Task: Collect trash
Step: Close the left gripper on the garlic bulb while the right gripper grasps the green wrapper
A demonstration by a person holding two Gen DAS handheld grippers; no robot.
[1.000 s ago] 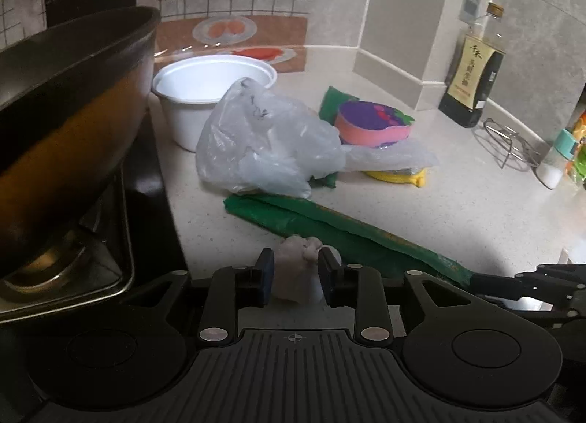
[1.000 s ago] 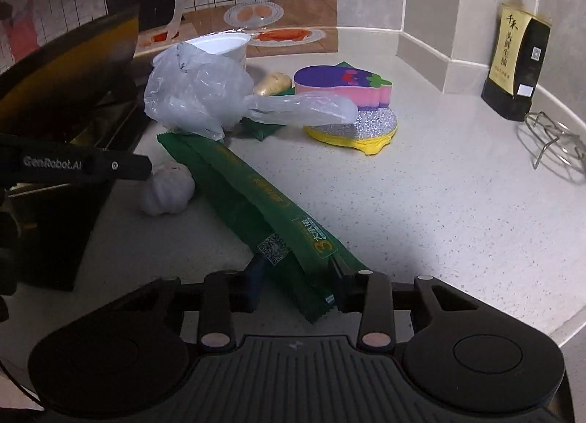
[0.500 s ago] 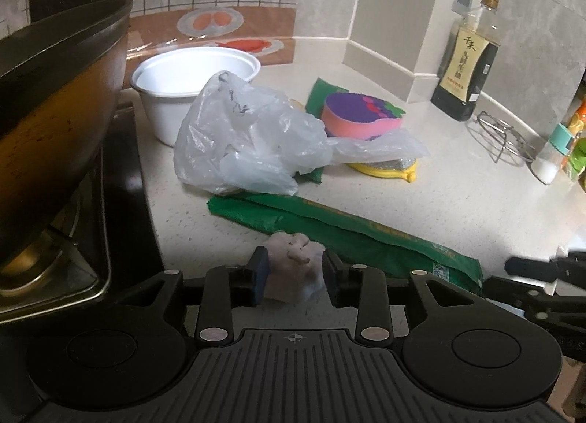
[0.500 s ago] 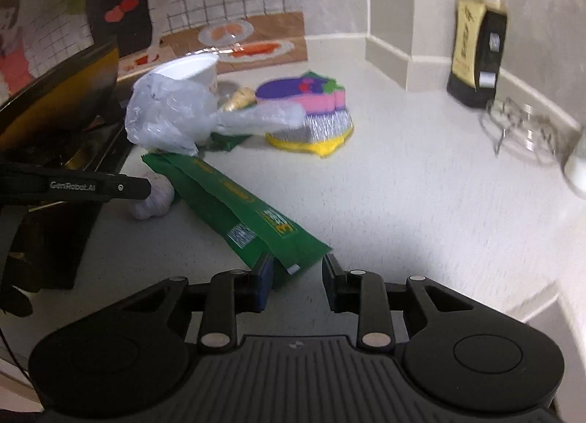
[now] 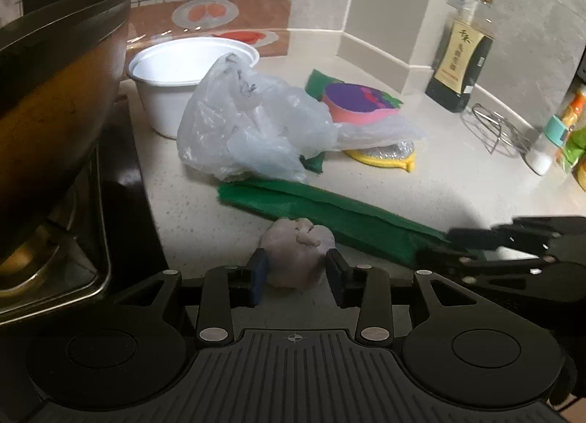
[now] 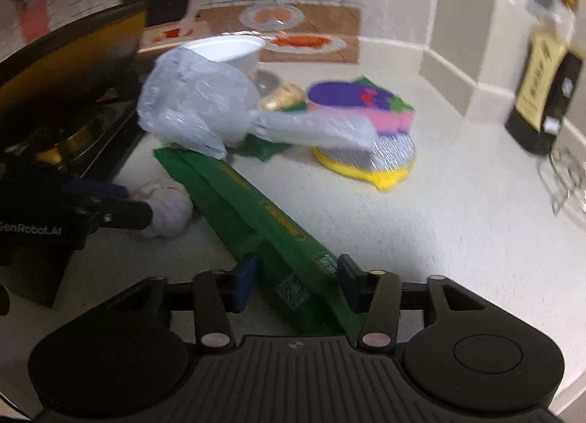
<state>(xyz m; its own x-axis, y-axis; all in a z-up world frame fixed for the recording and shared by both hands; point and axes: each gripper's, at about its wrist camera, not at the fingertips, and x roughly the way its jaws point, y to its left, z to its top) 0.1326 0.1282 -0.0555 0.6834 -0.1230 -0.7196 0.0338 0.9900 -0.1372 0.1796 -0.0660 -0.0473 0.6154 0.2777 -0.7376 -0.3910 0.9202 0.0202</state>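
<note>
Left gripper (image 5: 296,271), jaws just opening, stands part open astride a garlic bulb (image 5: 297,252) on the bench (image 5: 457,185); a gap shows at the right pad, contact at the left is unclear. Right gripper (image 6: 295,278), jaws likewise just opening, straddles the near end of a long green wrapper (image 6: 256,210) lying flat, pads apart from it. Ahead of both lies a crumpled clear plastic bag (image 5: 249,122).
</note>
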